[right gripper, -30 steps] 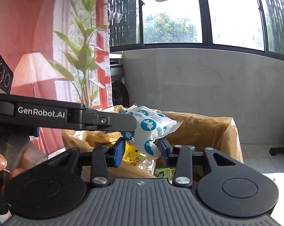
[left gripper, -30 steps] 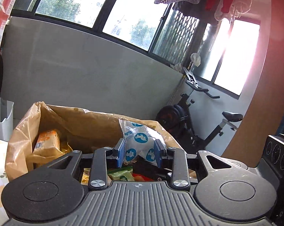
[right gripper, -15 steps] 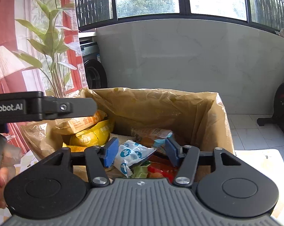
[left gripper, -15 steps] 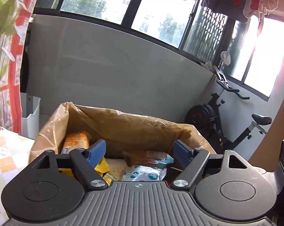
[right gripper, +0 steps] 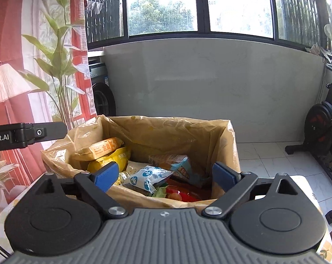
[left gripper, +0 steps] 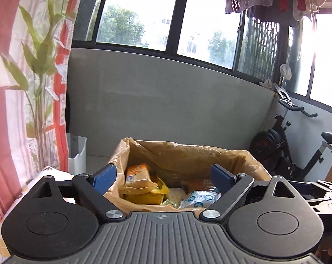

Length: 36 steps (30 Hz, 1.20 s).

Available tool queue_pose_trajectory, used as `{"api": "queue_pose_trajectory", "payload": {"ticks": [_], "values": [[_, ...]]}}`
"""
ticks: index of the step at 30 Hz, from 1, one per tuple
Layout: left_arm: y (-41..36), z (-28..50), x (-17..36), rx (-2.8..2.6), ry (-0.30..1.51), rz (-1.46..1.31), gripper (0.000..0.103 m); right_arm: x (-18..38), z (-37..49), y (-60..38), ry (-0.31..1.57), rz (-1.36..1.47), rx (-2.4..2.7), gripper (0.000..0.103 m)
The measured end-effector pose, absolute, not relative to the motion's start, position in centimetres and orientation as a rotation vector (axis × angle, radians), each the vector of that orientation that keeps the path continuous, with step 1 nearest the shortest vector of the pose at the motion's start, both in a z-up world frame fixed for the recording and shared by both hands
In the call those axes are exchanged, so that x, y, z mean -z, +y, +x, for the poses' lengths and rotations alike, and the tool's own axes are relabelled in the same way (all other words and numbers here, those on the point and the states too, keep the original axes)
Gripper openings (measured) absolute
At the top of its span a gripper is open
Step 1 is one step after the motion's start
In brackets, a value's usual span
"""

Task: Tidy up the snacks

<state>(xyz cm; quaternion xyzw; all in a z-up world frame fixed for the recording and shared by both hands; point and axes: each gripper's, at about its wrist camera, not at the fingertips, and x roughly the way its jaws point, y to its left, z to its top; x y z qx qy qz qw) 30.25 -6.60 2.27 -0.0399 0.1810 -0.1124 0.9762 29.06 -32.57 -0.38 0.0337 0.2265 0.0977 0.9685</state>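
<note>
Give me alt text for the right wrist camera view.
The open right gripper hovers empty above a bag-lined box of snacks, with a white packet with blue dots on top. The left gripper reaches in from the left.

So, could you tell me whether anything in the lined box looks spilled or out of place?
Nothing stands out. The snacks, including the white and blue packet, lie loosely piled inside the lined box; nothing visible outside it.

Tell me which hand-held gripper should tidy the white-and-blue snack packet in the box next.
Right hand-held gripper, probably: it is open with the white-and-blue packet lying between its fingers, unobstructed.
</note>
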Motion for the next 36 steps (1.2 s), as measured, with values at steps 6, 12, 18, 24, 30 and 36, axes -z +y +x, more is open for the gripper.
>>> {"api": "queue_pose_trajectory", "payload": {"ticks": [6,12,18,24,30,36], "values": [[-6.8,25.5,-3.8,0.162,0.319,0.068,0.093,-1.1,24.7,-32.2,0.411,0.063,-0.121,0.103],[-6.5,21.1,-5.4,0.180,0.300,0.134,0.094,-2.2,20.5,-31.6,0.404,0.088,-0.103,0.103],[-6.2,17.6,-6.7,0.162,0.297,0.139,0.094,-3.5,16.3,-31.5,0.380,0.133,-0.093,0.103],[-5.6,14.6,-7.6,0.108,0.295,0.112,0.094,-4.1,13.6,-31.6,0.393,0.127,-0.076,0.103],[-4.9,11.5,-8.1,0.052,0.270,0.099,0.093,-4.0,11.5,-31.6,0.393,0.128,-0.074,0.103],[-4.6,9.3,-9.5,0.035,0.219,0.119,0.094,-4.4,9.6,-31.3,0.381,0.130,-0.083,0.103]]}}
